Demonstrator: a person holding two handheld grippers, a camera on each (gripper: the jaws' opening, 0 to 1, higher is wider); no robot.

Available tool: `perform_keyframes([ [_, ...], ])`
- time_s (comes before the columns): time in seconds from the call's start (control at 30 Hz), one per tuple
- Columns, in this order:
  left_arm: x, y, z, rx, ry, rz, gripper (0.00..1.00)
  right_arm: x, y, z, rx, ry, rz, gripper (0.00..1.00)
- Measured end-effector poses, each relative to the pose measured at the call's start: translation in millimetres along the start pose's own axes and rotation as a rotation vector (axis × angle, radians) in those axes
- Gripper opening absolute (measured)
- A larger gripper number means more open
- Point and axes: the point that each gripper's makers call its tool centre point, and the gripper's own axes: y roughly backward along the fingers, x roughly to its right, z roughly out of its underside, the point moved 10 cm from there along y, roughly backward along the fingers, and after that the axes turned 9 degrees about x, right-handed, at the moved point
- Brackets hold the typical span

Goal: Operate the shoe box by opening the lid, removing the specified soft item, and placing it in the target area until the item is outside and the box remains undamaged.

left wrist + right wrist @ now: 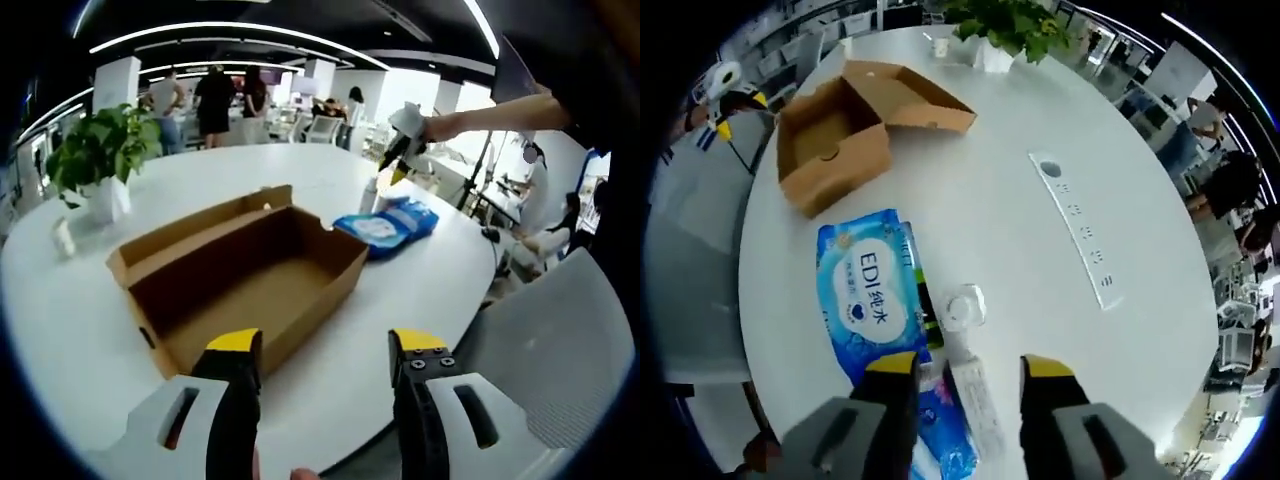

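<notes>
Box [240, 275] lies open and looks bare inside. The wipes pack [872, 292] lies on the table [1020, 230] beside it, so removal looks done. My 2 grippers, left [325, 352] and right [967, 373], gape wide, holding nothing.

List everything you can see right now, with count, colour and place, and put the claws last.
Shoe box: one, brown cardboard, lid open, nothing visible inside, on the white table.
Wipes pack: one, blue, lying on the table outside the box.
Clear bottle: one, beside the wipes pack.
Power strip: one, white, flat on the table.
Potted plant: one, green in a white pot, at the table's far edge.
People: several, standing in the background.
Left claw: yellow-tipped, open, near the box.
Right claw: yellow-tipped, open, above the wipes pack and bottle.
</notes>
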Motion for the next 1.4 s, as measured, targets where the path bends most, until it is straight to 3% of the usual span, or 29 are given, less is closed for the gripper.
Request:
perform_keyframes([
  [0.27, -4.3, 2, -2.9, 0.020, 0.012, 0.005, 0.52, 11, 16, 12.5, 0.182, -0.203, 0.078, 0.39],
  [0.37, -5.5, 3, -2.7, 0.022, 0.010, 0.005, 0.52, -3, 27, 6.2, 0.325, -0.272, 0.087, 0.42],
  [0.43, -6.4, 4, -2.0, 0.019, 0.010, 0.006, 0.52, -10, 31, 5.8, 0.371, -0.296, 0.103, 0.44],
  [0.67, -10.1, 8, -4.4, 0.030, 0.015, 0.009, 0.52, -28, 38, 4.9, 0.477, -0.361, 0.118, 0.47],
  [0.9, -11.8, 11, -6.2, 0.034, 0.012, 0.015, 0.52, -36, 39, -1.8, 0.556, -0.355, 0.138, 0.52],
  [1.13, -14.6, 13, -4.9, 0.039, 0.020, 0.017, 0.52, -48, 33, -7.2, 0.591, -0.376, 0.127, 0.53],
  [1.4, -21.4, 17, -4.5, 0.056, 0.041, 0.013, 0.52, -77, 25, -18.5, 0.640, -0.399, 0.114, 0.54],
])
